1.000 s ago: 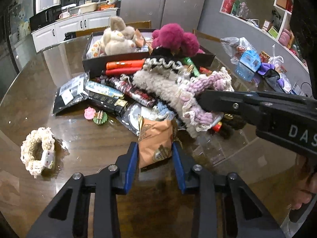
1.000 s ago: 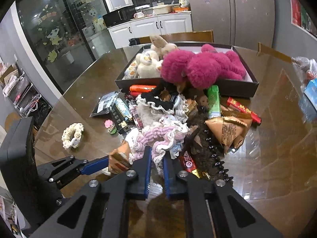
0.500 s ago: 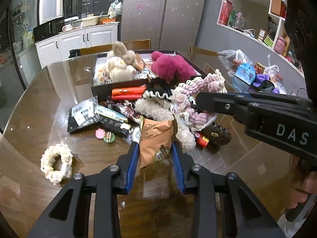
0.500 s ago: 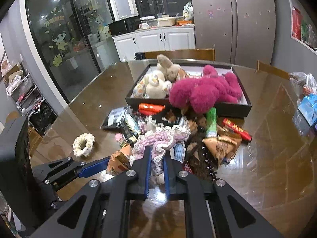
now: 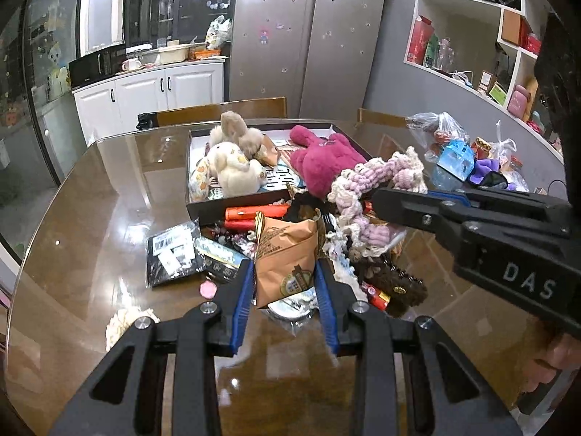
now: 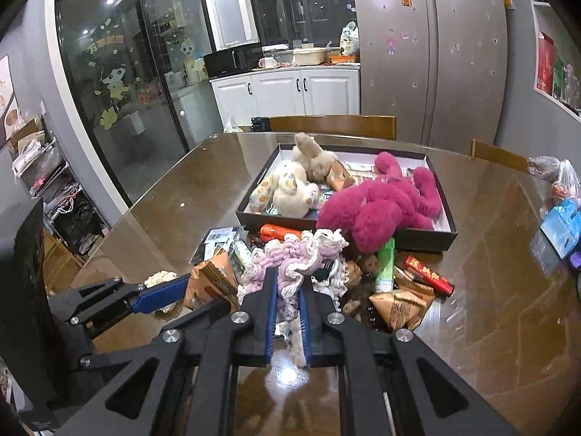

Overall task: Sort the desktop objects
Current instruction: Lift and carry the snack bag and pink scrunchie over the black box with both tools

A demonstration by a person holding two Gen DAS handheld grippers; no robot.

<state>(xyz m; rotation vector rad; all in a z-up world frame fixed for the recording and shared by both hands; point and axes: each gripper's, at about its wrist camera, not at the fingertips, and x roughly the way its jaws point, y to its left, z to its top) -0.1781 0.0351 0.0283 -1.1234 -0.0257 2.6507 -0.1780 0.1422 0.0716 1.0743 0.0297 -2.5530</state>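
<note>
The left tongs (image 5: 285,290) are clenched on a brown snack bag (image 5: 287,254), gripping its lower part between the 2 blue-lined fingers so that it stands upright in front of the heap of things on the glossy brown worktop (image 5: 90,225). In the right wrist view the same bag (image 6: 212,283) shows at the left, pinched at the tip of the left tongs (image 6: 174,289). The right tongs (image 6: 287,312) are clenched on a pink and cream knitted scrunchie (image 6: 297,254), which bunches up above the fingertips with a strand trailing down between them; from the left wrist view the scrunchie (image 5: 366,189) hangs off the tip of the right tongs (image 5: 381,200) above the heap. Behind the heap lies a dark shallow box (image 6: 428,236) that holds a magenta plush toy (image 6: 381,207) and 2 cream plush animals (image 6: 294,189). An orange tube (image 6: 279,231) lies just in front of the box's near wall, a green tube (image 6: 385,265) and a red bar (image 6: 428,276) lie to the right of the scrunchie, and a black packet with a barcode label (image 5: 172,254) lies at the left of the heap. A cream scrunchie (image 5: 120,323) rests on the worktop apart from the heap, partly hidden by the left tongs.
</note>
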